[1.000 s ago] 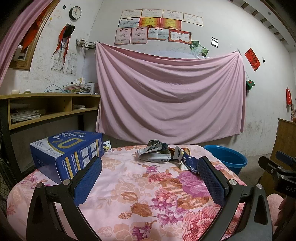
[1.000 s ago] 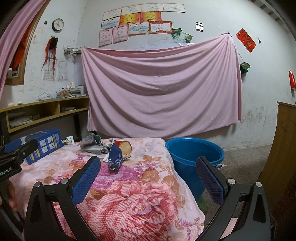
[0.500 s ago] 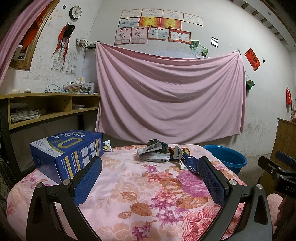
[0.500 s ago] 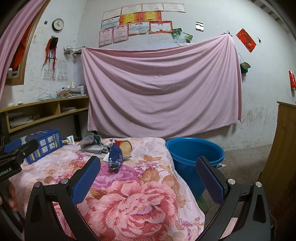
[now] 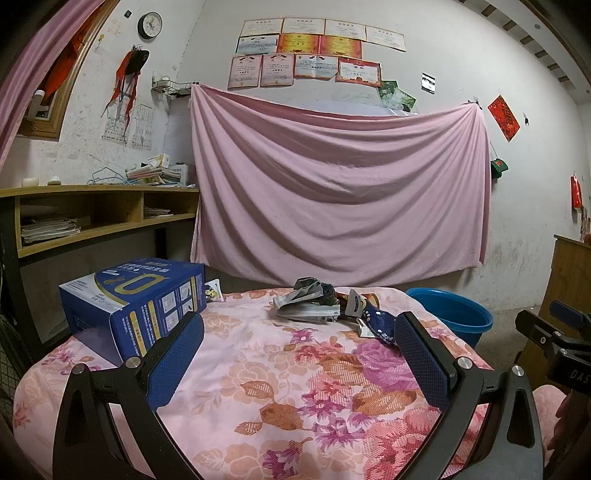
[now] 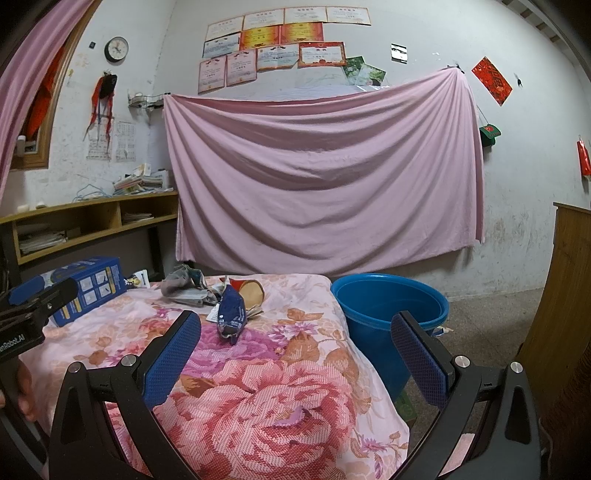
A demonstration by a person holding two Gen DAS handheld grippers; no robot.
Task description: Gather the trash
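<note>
My left claw (image 5: 295,354) hovers wide open over the floral desk (image 5: 258,387). Crumpled wrappers (image 5: 310,304) lie ahead, a blue box (image 5: 136,306) to their left.

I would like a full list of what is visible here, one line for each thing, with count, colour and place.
floral tablecloth: 1, pink, covering the table
blue box: 1, blue, table's left side
dark blue wrapper: 1, table centre, nearest trash
crumpled grey wrappers: 1 pile, grey, behind it
blue bucket: 1, floor, right of the table
pink sheet: 1, hung on the wall
wall clock: 1, upper left
wooden shelf: 1, left wall
left gripper: open, empty
right gripper: open, empty
</note>
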